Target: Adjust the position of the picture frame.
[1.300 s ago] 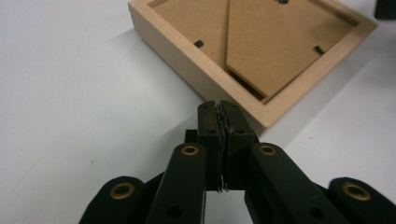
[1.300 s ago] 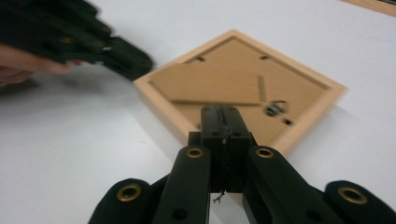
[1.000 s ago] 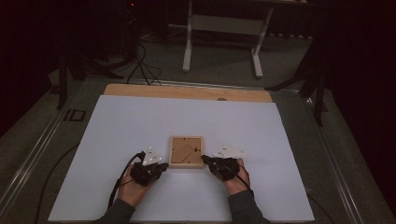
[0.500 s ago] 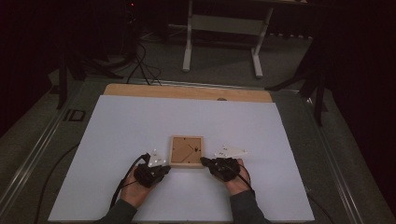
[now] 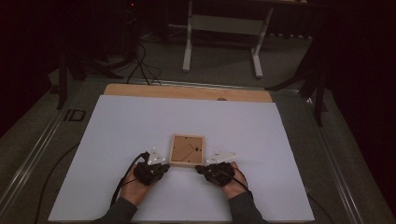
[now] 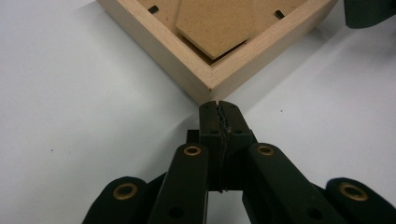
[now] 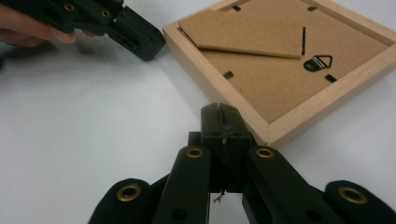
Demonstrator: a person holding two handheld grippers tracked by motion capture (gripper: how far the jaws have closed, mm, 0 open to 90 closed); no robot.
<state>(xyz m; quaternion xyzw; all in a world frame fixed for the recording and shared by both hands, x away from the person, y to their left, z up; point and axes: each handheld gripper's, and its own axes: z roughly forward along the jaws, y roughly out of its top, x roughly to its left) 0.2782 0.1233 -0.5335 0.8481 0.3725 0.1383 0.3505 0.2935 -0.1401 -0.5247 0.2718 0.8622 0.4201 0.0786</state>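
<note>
One wooden frame (image 5: 187, 150) lies face down at centre; two grippers, left gripper (image 6: 218, 108) and right gripper (image 7: 219, 112), sit below it, both jaws pressed together, empty.

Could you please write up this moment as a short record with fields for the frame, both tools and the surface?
item: wooden picture frame, lying back side up, stand flap folded on its backing
surface: white sheet over a wooden table
left tool: jaws shut, empty, tip at the frame's near left corner
right tool: jaws shut, empty, tip at the frame's near edge by the right corner
contact: cannot tell whether either tip touches the wood
</note>
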